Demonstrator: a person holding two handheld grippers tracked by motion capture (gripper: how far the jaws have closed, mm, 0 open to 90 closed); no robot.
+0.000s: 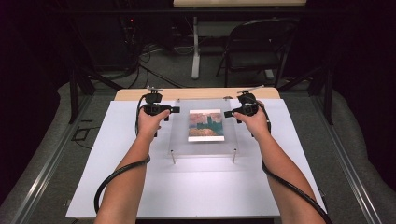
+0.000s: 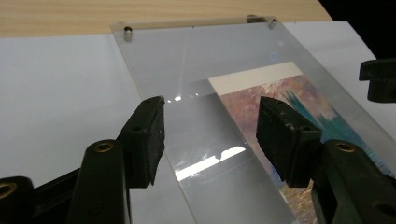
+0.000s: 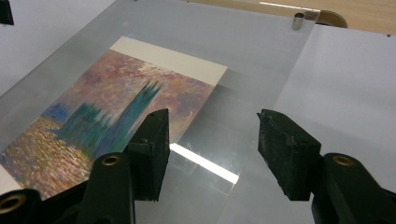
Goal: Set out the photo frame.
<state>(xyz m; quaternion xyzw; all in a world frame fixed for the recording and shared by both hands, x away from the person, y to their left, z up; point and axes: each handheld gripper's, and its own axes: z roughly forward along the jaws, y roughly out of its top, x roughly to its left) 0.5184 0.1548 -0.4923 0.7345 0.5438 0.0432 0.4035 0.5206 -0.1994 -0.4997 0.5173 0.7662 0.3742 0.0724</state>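
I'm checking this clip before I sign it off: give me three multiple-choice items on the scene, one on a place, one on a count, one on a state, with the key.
1. Where does the painted picture lie?
A. Under the clear panel
B. On the chair
C. On the floor

2. How many metal pegs hold up the clear panel at its near edge?
A. None
B. Two
C. Five

3. How do the jaws of the left gripper stand?
A. Shut on the picture
C. Shut on a cable
B. Open, with nothing gripped

Key: 1 A, the print shows through the sheet in both gripper views. 2 B, the high view shows one near peg and a second. 3 B, a wide gap shows between the pads above the panel.
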